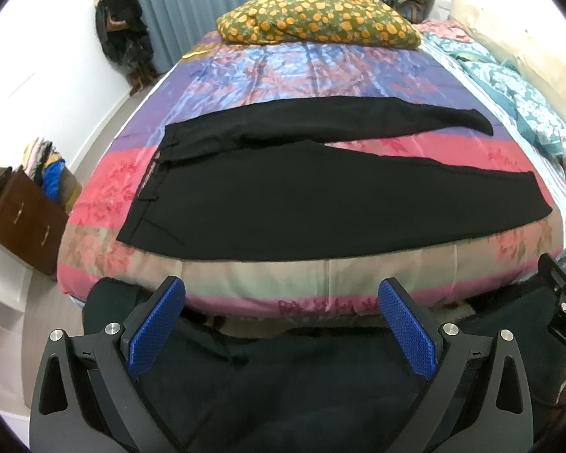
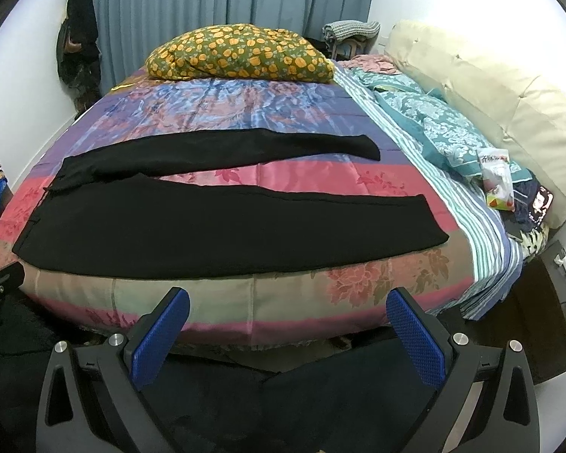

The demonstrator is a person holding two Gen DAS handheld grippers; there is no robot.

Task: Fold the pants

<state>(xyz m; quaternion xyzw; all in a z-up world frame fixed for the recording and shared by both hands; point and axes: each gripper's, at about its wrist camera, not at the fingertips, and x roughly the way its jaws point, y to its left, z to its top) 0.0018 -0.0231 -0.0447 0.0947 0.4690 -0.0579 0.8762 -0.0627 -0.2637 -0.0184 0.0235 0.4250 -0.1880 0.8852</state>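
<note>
Left gripper (image 1: 281,321): jaws wide apart, empty, held off the bed's near edge, short of the cloth.
Right gripper (image 2: 287,330): jaws likewise spread, nothing between them, same standoff.
Pants (image 1: 283,204): black, flat on the quilt (image 1: 245,75), waistband left, legs splayed rightward in a narrow V.
Why so laid: spread out, probably so one leg can fold onto the other.
Relative position: pants ahead of and above both grippers, apart from them; near leg closest.
Progress: folding not yet begun, by my reading.
</note>
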